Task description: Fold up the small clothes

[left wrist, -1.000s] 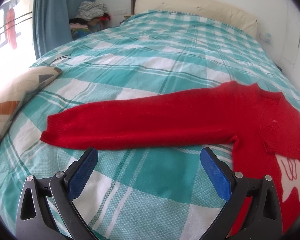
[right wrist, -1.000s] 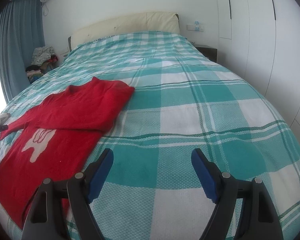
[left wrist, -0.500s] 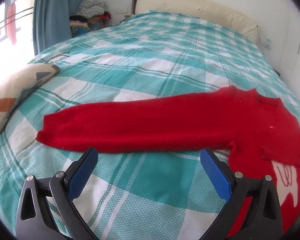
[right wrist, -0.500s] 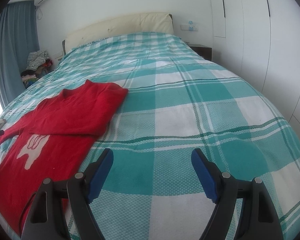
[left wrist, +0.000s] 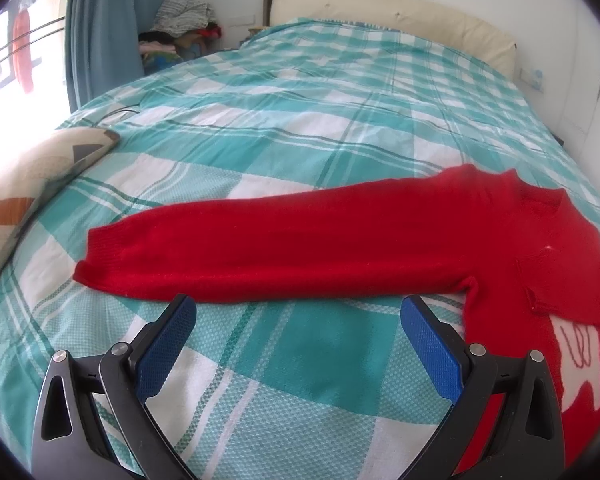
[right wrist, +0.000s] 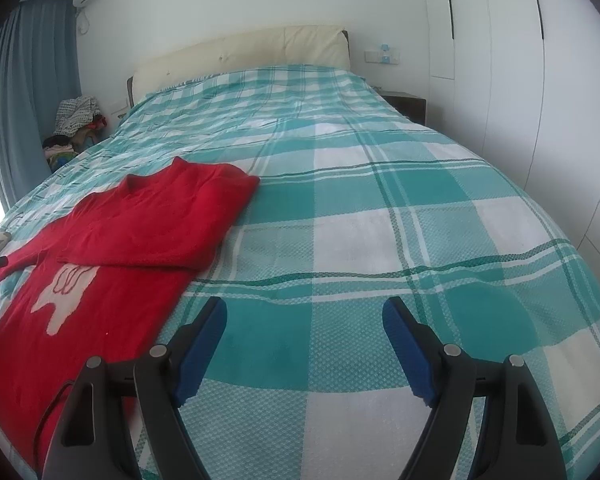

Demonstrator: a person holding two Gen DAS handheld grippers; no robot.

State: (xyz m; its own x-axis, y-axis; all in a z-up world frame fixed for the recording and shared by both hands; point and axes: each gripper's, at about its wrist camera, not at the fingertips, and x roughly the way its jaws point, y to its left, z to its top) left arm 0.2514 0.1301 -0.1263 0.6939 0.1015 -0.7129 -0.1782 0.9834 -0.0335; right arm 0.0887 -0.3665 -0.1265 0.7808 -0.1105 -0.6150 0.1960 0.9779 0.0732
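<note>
Red knit sweater [left wrist: 340,240] lies flat on bed [right wrist: 380,200], at 9 o'clock of right view. One sleeve [right wrist: 160,220] already folded across chest; other sleeve [left wrist: 240,248] stretched out toward 9 o'clock. Judged next: pinch cuff, bring it over body. Soft fuzzy wool, white patch. Left gripper [left wrist: 298,312] spread, empty; right gripper [right wrist: 304,316] spread, empty, over checked woven cover.

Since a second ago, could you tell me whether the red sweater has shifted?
No: the red sweater lies across the same checks of the plaid bedspread.

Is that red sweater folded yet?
Partly: the sweater has one sleeve folded across its chest; the other sleeve lies stretched out.
</note>
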